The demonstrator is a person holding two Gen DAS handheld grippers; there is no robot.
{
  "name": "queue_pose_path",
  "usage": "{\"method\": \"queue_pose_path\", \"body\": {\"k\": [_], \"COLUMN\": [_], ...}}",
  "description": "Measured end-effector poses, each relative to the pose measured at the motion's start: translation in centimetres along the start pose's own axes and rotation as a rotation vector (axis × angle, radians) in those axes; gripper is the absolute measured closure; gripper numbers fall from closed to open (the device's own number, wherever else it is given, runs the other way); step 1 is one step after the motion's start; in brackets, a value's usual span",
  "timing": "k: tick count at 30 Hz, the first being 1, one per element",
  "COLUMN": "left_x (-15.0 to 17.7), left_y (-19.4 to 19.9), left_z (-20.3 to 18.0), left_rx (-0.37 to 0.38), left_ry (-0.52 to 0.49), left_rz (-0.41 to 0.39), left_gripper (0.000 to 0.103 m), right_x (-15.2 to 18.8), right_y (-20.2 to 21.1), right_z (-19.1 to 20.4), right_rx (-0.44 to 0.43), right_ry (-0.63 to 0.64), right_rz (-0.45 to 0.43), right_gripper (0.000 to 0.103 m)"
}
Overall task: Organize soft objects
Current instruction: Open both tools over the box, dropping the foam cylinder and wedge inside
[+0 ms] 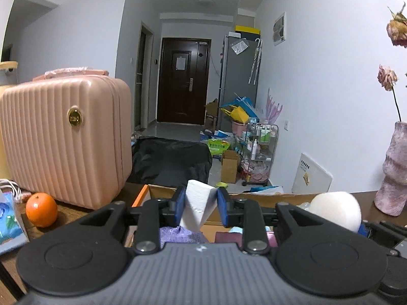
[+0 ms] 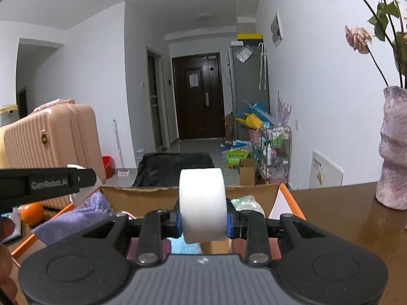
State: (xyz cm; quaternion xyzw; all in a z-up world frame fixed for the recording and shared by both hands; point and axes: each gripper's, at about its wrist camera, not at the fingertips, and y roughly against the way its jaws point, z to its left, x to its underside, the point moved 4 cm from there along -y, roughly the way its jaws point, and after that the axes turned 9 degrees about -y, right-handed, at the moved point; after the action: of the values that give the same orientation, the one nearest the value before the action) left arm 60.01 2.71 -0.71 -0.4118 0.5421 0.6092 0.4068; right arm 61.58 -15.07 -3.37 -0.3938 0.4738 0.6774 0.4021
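Note:
My left gripper [image 1: 199, 203] is shut on a white foam wedge [image 1: 197, 195], its blue pads [image 1: 179, 204] pressing the wedge's upper corners. It hangs over an open cardboard box [image 1: 254, 198] with orange flaps that holds a purple cloth [image 1: 178, 236] and other soft pieces. My right gripper [image 2: 203, 222] is shut on a white foam cylinder [image 2: 202, 198], held over the same box [image 2: 142, 198]. The purple cloth [image 2: 73, 218] lies in the box's left part. The cylinder [image 1: 335, 211] also shows to the right in the left wrist view.
A pink ribbed suitcase [image 1: 66, 137] stands on the wooden table [image 2: 343, 216] at the left, with an orange [image 1: 41, 209] in front of it. A mauve vase [image 2: 394, 152] of dried roses stands at the right. The left gripper's black side [image 2: 45, 183] shows in the right wrist view.

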Motion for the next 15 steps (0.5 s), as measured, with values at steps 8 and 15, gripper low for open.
{"method": "queue_pose_path", "body": {"k": [8,15], "left_x": [0.4,0.5], "left_y": [0.7,1.1], "left_z": [1.5,2.6], "left_rx": [-0.031,-0.070], "left_ry": [0.010,0.028], "left_rz": [-0.012,-0.014], "left_gripper": [0.000,0.000], "right_x": [0.1,0.1], "right_y": [0.5,0.8], "right_z": [-0.6,-0.7], "right_rx": [0.028,0.039], "right_ry": [-0.015,-0.015], "right_rz": [-0.019,-0.040], "right_gripper": [0.004,0.000]}}
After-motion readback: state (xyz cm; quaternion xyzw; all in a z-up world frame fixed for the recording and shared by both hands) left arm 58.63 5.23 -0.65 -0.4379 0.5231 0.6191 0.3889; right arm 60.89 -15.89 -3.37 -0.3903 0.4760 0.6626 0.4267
